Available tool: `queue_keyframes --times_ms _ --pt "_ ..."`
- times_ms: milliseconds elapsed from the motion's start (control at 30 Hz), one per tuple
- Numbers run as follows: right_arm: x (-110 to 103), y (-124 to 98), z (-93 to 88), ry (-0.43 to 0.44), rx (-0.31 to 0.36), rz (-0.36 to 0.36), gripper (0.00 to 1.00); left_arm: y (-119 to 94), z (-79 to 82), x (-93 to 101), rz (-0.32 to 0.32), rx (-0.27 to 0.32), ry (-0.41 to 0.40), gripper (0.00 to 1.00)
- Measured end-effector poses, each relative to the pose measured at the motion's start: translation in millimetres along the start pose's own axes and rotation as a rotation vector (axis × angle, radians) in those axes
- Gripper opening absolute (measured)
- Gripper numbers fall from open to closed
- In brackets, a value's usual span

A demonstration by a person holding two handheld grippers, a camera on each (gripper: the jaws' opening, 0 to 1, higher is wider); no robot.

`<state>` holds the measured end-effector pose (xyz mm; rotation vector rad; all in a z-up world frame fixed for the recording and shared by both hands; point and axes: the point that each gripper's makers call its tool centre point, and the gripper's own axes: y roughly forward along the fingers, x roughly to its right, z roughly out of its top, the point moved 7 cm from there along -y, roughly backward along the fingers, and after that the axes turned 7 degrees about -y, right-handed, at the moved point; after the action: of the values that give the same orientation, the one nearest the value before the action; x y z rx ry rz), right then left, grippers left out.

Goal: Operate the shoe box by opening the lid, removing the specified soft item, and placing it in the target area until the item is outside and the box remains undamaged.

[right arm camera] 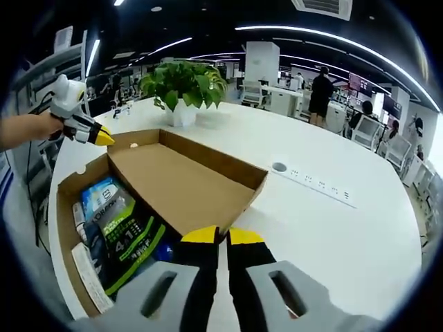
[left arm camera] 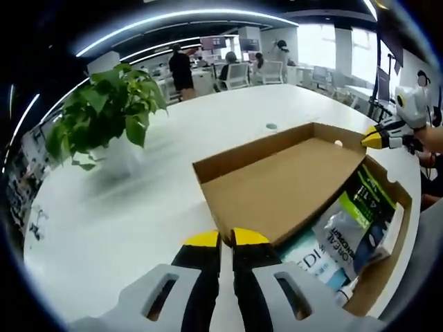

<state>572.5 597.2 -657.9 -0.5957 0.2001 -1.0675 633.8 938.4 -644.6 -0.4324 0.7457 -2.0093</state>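
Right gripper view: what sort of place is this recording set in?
Most likely an open-plan office. A large white table with a built-in socket strip, rows of desks and office chairs with people behind, and strip ceiling lights.

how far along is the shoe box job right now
Done: the lid is lifted, so the box shows its packets. In hand: both hand-held grippers sit at the lid's edges, the left and the right, each with jaws together; whether they pinch the cardboard is unclear. Left: nothing has been taken out, so the soft item must be lifted and set on the white table.
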Motion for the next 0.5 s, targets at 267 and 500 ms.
queue_keyframes --times_ms 267,500 --pt "0.7 2.2 -0.1 0.007 -0.007 0.002 0.02 4.3 0.6 -1.6 -0.002 -0.020 -0.022 0.02" --pt "1.3 3.6 -0.2 0.020 -0.011 0.004 0.02 6.4 0.4 -2.5 -0.006 -0.035 -0.047 0.02"
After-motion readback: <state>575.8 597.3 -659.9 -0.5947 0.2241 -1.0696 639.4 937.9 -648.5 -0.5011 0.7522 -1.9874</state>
